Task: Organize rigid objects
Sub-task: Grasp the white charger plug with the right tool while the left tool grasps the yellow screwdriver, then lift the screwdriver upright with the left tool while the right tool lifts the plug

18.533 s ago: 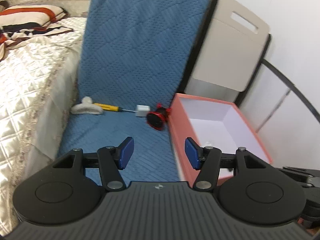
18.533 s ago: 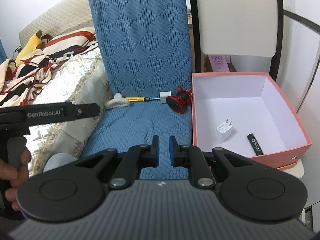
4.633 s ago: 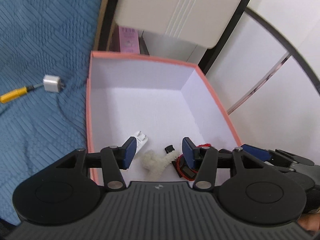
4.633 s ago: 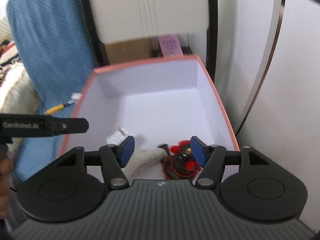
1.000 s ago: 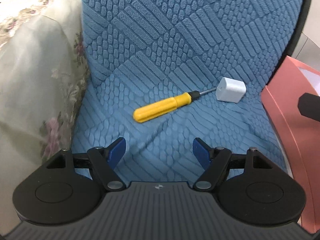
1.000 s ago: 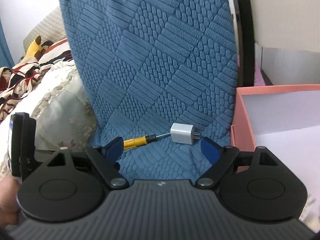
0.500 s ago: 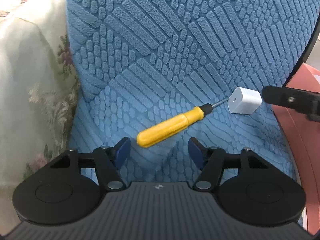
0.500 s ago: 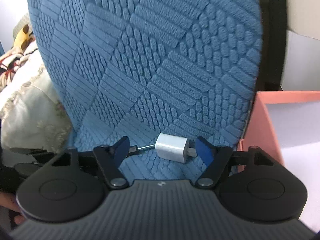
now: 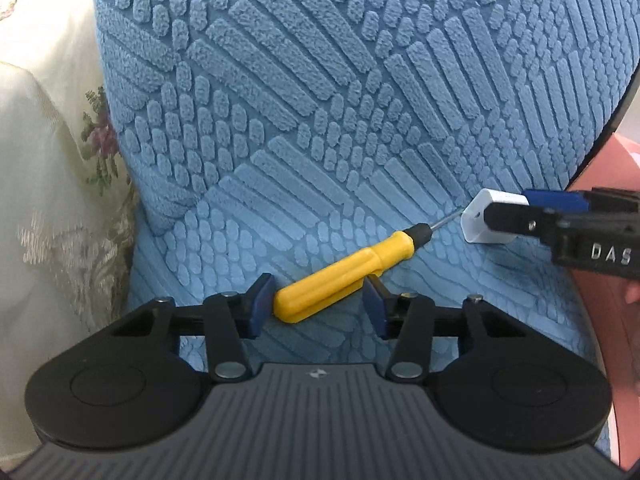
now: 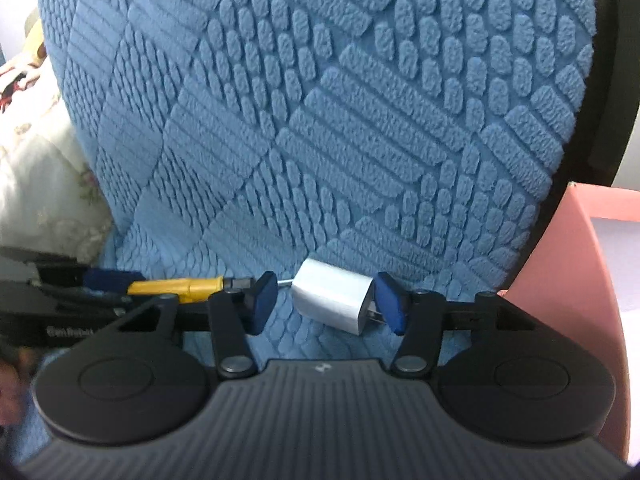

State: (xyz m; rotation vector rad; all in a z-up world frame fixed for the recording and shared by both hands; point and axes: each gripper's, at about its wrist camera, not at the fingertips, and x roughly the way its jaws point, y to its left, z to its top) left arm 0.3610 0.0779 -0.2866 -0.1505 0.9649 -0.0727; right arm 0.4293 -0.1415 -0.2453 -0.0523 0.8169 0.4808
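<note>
A yellow-handled screwdriver [image 9: 340, 276] lies on the blue textured seat cover [image 9: 320, 120]. Its handle end sits between the blue pads of my left gripper [image 9: 316, 306], whose jaws are closing, with a sliver of gap still showing. The shaft tip reaches a white plug charger [image 10: 334, 300]. That charger lies between the fingers of my right gripper [image 10: 326, 304], also closing: the right pad is at the prong end and the left pad stands clear. In the left wrist view the right gripper [image 9: 520, 210] straddles the charger [image 9: 474, 220]. The right wrist view shows the left gripper [image 10: 120, 288] around the screwdriver [image 10: 176, 286].
A pink box [image 10: 580, 260] stands right beside the seat, its wall close to the right gripper; the same pink box [image 9: 600, 320] shows at the edge of the left wrist view. A cream floral bedspread [image 9: 48, 200] borders the seat on the left. The chair back rises behind both objects.
Both grippers have moved in lower and closer and their jaws have narrowed. The screwdriver handle is now between the left pads, the charger between the right ones.
</note>
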